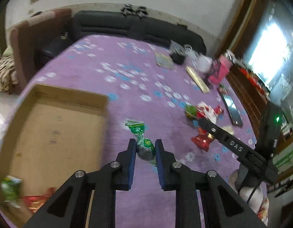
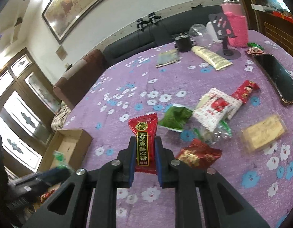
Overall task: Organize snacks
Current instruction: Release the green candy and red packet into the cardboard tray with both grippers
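Note:
My left gripper (image 1: 145,145) is shut on a green twist-wrapped candy (image 1: 144,146), held above the purple floral tablecloth (image 1: 127,72). To its left lies a shallow cardboard box (image 1: 57,131) with a green packet (image 1: 9,188) and a red packet (image 1: 39,202) at its near corner. My right gripper (image 2: 144,142) is shut on a red candy packet (image 2: 143,138) with gold characters. A heap of snacks lies to the right of it: a green pack (image 2: 176,118), a white-and-red pack (image 2: 215,108), a red wrapper (image 2: 198,154) and a yellow bar (image 2: 264,132). The right gripper's arm (image 1: 234,144) crosses the left wrist view.
At the table's far side stand a pink-sleeved bottle (image 2: 235,20), a phone stand (image 2: 225,36), a cream tube (image 2: 211,57), a black cup (image 2: 183,42) and a clear glass (image 2: 200,33). A phone (image 2: 275,77) lies at the right edge. A dark sofa (image 1: 135,28) lines the wall.

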Action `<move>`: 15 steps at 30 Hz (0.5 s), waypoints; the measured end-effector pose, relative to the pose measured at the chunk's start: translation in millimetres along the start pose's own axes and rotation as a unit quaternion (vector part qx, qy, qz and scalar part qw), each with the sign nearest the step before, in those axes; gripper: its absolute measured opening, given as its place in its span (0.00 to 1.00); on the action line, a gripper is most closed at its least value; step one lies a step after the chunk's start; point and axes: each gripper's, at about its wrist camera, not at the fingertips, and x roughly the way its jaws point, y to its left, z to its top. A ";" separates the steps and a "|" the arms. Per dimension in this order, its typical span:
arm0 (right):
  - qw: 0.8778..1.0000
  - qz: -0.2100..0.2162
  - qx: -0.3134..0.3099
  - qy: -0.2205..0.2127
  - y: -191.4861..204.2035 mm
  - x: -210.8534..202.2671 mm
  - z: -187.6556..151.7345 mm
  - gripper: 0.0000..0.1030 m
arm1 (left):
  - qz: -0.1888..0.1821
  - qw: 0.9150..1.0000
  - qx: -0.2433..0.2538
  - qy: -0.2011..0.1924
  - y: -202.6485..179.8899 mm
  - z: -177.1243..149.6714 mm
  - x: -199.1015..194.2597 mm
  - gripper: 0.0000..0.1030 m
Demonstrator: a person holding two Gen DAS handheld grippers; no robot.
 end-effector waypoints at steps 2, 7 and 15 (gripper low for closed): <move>1.000 0.009 -0.001 -0.001 6.5 -2.8 1.4 0.17 | 0.016 1.000 -0.007 -0.015 21.7 1.1 -21.5 0.19; 0.999 0.032 -0.025 0.008 42.5 -12.5 -3.8 0.17 | 0.067 0.997 -0.023 -0.040 75.9 -1.5 -54.1 0.19; 0.988 0.099 -0.085 0.084 135.2 7.3 -31.5 0.17 | 0.118 0.991 -0.061 -0.012 143.9 -15.6 -45.0 0.19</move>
